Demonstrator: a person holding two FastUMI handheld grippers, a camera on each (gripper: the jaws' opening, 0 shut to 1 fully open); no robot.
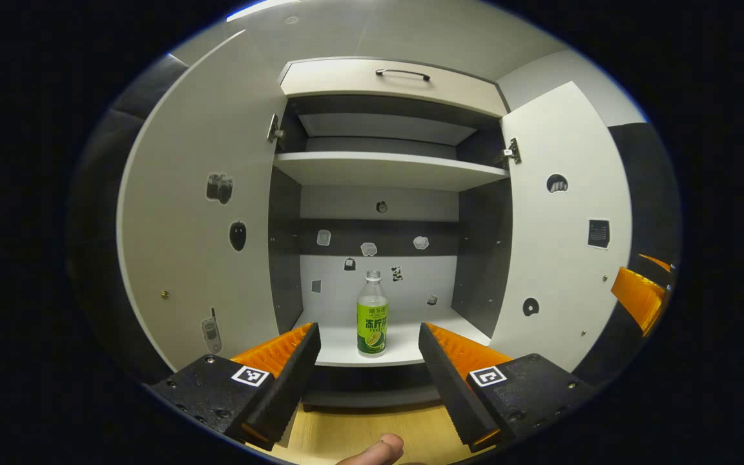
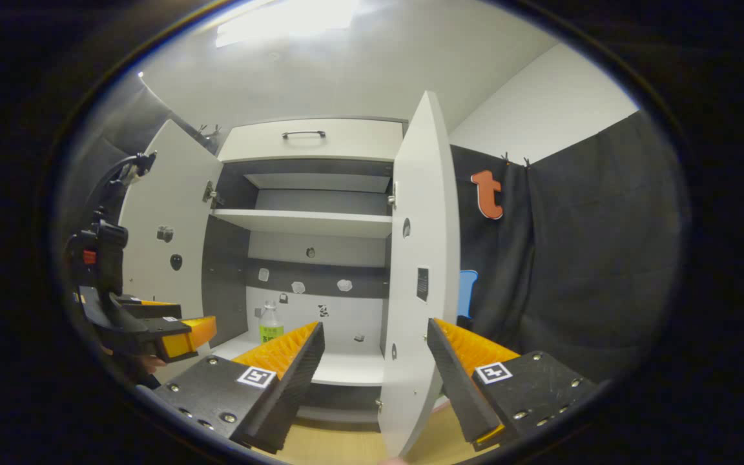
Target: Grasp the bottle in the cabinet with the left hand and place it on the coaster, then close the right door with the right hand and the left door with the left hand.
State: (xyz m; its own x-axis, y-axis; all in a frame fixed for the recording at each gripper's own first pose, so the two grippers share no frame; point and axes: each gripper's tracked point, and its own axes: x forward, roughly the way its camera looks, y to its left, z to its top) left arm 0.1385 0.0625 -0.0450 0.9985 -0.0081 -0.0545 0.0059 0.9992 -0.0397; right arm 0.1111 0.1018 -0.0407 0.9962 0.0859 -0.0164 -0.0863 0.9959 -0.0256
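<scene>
Cabinet (image 1: pixel 385 171): white carcass with grey interior, a handled drawer front across the top, one mid shelf and a lower shelf. Small stickers dot the back panel and the inner faces of both doors.

Left door (image 1: pixel 197 219): swung fully open, inner face toward the left gripper view. Not yet closed.

Right door (image 2: pixel 420 271): swung open, seen nearly edge-on in the right gripper view, its lower edge between that gripper's two fingers but apart from both. Not yet closed.

Left gripper (image 1: pixel 369 361): jaws spread wide, empty, aimed straight at the cabinet's lower shelf. The bottle sits framed in the gap between its fingers, farther back, untouched. A fingertip of the person's hand (image 1: pixel 382 449) shows at the bottom edge. (In the right gripper view this same tool appears at the far left, in front of the left door.)

Right gripper (image 2: pixel 375 361): jaws spread wide, holding nothing, hovering in front of the right door's edge.

Bottle (image 1: pixel 372 316): clear plastic, green label, pale cap, standing upright near the front of the lower shelf, roughly centred between the side walls.

Coaster: cannot be located in either view; the wooden surface (image 1: pixel 359 433) below the cabinet shows at the bottom.

Progress, by judgement: nothing is completed. The approach to the bottle looks like the step in hand. Remaining: grasp, carry to the coaster, then right door, then left door.
</scene>
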